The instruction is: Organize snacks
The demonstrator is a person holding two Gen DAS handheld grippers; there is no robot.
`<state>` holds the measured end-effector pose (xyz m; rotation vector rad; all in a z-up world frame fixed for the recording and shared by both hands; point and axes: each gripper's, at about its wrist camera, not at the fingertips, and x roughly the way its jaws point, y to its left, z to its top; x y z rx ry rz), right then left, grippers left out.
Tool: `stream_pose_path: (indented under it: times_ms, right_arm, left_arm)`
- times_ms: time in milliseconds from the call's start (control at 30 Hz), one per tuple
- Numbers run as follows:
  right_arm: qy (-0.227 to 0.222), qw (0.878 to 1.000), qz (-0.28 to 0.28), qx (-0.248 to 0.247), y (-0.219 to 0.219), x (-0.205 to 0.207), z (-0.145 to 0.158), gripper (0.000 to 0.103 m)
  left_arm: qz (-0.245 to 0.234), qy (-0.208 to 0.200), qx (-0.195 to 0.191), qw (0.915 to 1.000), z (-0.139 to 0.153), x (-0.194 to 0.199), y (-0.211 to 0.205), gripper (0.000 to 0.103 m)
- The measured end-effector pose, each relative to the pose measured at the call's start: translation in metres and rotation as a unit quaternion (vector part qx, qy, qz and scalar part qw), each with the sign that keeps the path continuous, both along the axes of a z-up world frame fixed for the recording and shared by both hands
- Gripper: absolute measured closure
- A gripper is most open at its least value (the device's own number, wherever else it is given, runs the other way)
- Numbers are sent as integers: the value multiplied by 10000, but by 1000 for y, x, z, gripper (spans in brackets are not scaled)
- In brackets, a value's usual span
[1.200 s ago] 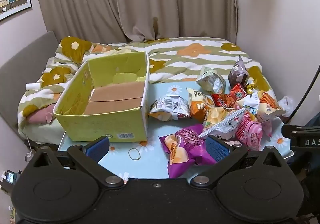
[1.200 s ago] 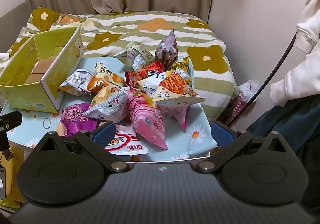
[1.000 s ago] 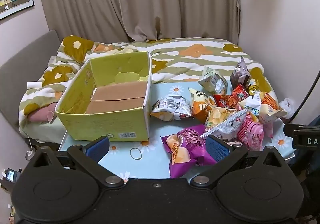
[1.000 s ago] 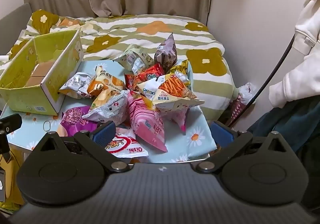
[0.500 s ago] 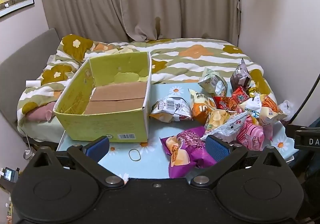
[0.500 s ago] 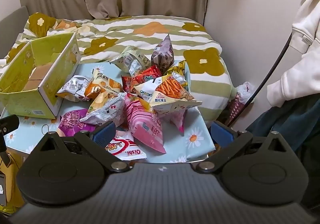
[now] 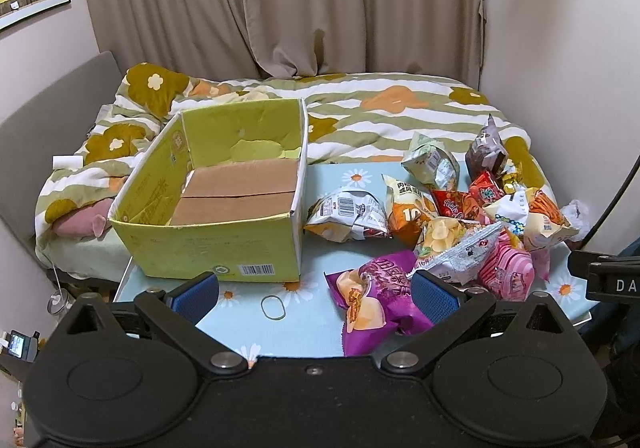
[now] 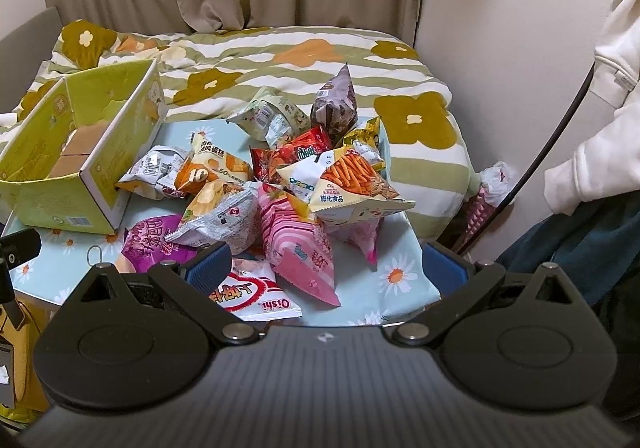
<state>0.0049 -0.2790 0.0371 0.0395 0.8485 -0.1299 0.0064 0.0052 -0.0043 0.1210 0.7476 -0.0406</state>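
A yellow-green cardboard box (image 7: 208,248) (image 8: 102,183) stands open and empty on the left of a small table with a daisy-print cloth (image 7: 312,256) (image 8: 400,248). To its right lies a heap of snack bags: a purple chip bag (image 7: 380,300) (image 8: 150,244) in front, a pink striped bag (image 8: 298,248), a white Oishi bag (image 8: 250,294), an orange stick-snack bag (image 8: 352,183). My left gripper (image 7: 314,294) is open above the table's front edge, near the purple bag. My right gripper (image 8: 326,268) is open over the pink bag, holding nothing.
A rubber band (image 7: 273,306) lies on the cloth before the box. Behind the table is a bed with a flowered quilt (image 7: 380,115), then curtains. A wall, a black cable (image 8: 560,127) and a person's white sleeve (image 8: 600,127) are at the right.
Both grippers have shifted slightly; the right one moved a little closer to the snack heap. Nothing on the table has moved, and both stay open.
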Motion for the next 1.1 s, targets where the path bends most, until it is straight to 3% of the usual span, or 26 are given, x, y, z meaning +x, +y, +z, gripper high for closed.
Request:
stream_pose_path:
  times_ms: [1100]
  right_arm:
    - [2, 10000, 6, -16, 7, 7, 2, 0]
  left_arm:
    - [-116, 4, -112, 9999, 6, 12, 9, 0]
